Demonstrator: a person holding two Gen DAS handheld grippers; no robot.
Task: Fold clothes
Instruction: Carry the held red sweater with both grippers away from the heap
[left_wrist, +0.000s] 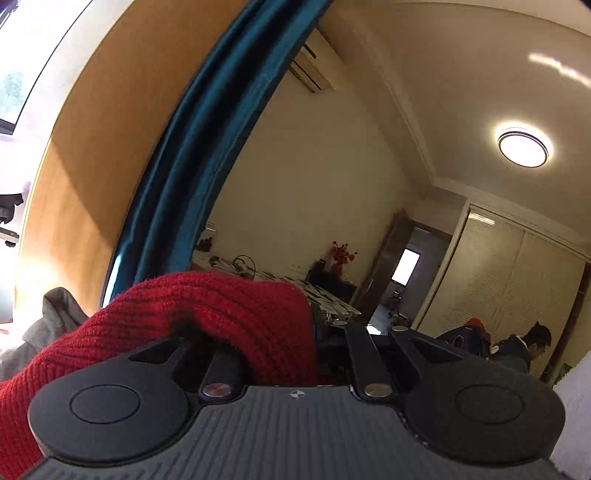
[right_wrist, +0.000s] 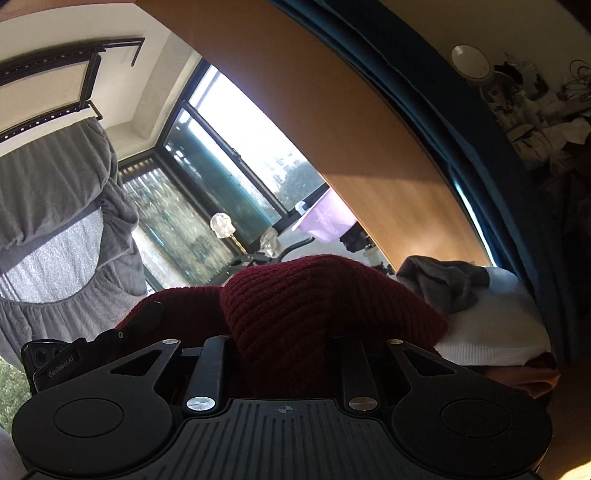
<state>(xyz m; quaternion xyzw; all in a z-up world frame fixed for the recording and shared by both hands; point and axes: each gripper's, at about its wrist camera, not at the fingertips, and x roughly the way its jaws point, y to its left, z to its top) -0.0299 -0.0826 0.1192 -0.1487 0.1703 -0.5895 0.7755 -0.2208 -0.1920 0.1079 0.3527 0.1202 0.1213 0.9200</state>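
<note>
Nearest the left wrist camera, the left gripper (left_wrist: 317, 354) is pinching a fold of the red knitted sweater (left_wrist: 207, 317). The jaws are standing nearly closed, with the knit bunching over the left finger and hiding the tips. In the right wrist view, the right gripper (right_wrist: 284, 350) is holding another part of the same sweater (right_wrist: 317, 310), which is draping over and between the two fingers. The jaws are standing narrow on the fabric. The sweater is therefore hanging between the two grippers, raised clear of whatever surface lies below; that surface is not showing under it in either view.

Just beyond the sweater in the right view, a grey garment (right_wrist: 443, 277) is lying on a white folded cloth (right_wrist: 491, 325). Behind these, a wooden panel (right_wrist: 351, 122) and a teal curtain (right_wrist: 436, 122) are rising. Farther off, a window (right_wrist: 236, 155) is admitting daylight and a grey fitted sheet (right_wrist: 59, 192) is hanging beside it. In the left view, a cluttered desk (left_wrist: 332, 295) is standing along the far wall, with a ceiling lamp (left_wrist: 522, 147) overhead.

Step in hand, as judged: the sweater is being lifted and carried with both grippers, before laying it out for a fold. The next move calls for keeping both grips firm, drawing the grippers apart to stretch the knit flat, and lowering it evenly onto a clear surface.
</note>
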